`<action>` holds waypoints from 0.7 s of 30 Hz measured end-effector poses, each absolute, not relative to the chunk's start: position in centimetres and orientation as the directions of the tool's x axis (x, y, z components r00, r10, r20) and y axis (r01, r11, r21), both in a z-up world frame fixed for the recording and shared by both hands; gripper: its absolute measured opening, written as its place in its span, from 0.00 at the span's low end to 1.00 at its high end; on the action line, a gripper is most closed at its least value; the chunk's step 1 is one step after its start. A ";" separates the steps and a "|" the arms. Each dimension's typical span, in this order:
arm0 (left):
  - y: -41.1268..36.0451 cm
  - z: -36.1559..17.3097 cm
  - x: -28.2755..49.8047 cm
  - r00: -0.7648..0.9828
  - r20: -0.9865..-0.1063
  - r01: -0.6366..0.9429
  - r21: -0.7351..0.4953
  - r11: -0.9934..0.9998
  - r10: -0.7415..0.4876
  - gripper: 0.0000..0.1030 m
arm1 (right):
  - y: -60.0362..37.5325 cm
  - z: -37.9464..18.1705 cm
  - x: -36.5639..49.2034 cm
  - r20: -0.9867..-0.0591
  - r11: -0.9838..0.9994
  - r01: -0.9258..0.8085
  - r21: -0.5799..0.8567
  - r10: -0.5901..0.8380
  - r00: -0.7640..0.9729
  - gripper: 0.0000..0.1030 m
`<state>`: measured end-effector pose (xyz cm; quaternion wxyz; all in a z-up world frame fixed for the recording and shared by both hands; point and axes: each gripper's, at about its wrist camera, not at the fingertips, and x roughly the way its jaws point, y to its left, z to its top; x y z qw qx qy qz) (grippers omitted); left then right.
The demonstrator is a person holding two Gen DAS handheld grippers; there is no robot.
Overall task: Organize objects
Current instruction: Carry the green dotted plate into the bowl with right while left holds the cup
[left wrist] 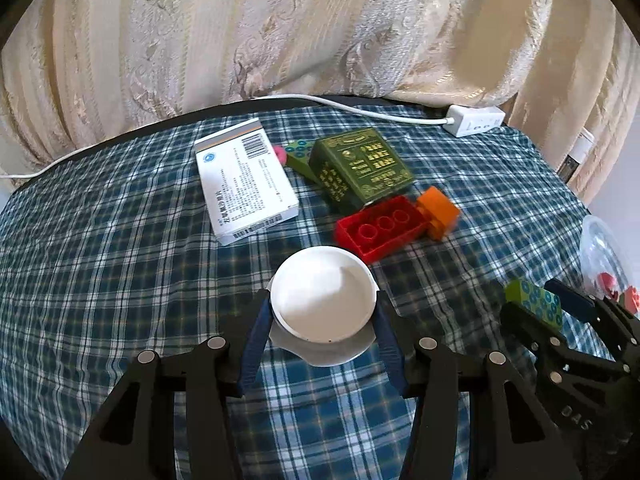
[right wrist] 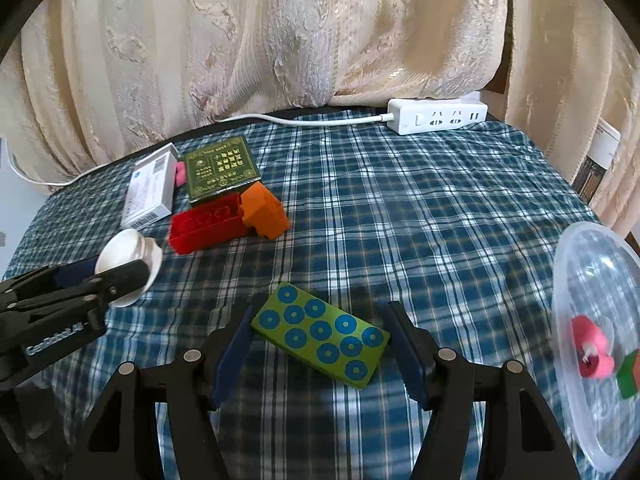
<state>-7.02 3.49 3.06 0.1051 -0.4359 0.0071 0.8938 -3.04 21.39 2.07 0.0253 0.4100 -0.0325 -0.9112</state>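
**Left jaws pinching white dish, green block between right jaws**

Blue-padded jaws of the left gripper [left wrist: 322,312] sit nearest the lens in the left wrist view, pinching a small white dish [left wrist: 323,294] from both sides; the dish is upright, its pale inside facing up, over the blue plaid cloth [left wrist: 120,260] that covers the surface. Right gripper [right wrist: 320,344] jaws are spread, with a green block [right wrist: 320,334] with blue rings lying between them at a slant on the cloth. Its left end looks close to or touching the left pad; a clear gap shows on the right side, so no grip.

Further back on the surface is a cluster: white medicine box [left wrist: 246,180], dark green box [left wrist: 362,168] with gold print, red brick [left wrist: 380,228] lying with its hollow side up, and orange brick [left wrist: 438,212] touching the red one's end. A second green ringed piece [left wrist: 298,156] and something pink [left wrist: 280,154] sit between the white and dark green boxes, partly hidden.

Clear plastic container [right wrist: 596,320] stands at the right edge of the surface, well apart from the cluster, with a pink-red item [right wrist: 592,346] and a green-and-red piece [right wrist: 628,376] inside. White power strip [right wrist: 438,116] with its cable lies at the back edge, just in front of a cream curtain [right wrist: 280,40].
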 end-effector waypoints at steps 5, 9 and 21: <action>4.1 3.5 -6.3 -0.603 -0.773 -0.218 -0.079 -0.973 0.198 0.50 | 21.7 3.1 -1.5 -0.725 -0.996 0.017 0.090 -0.077 -0.684 0.67; 4.6 3.7 -5.8 -0.606 -0.767 -0.239 -0.077 -0.968 0.210 0.50 | 22.2 3.7 -0.5 -0.711 -0.995 0.007 0.097 -0.074 -0.699 0.67; 6.8 4.0 -4.2 -0.604 -0.760 -0.302 -0.059 -0.951 0.239 0.50 | 25.6 5.8 3.4 -0.664 -0.992 -0.056 0.111 -0.032 -0.747 0.67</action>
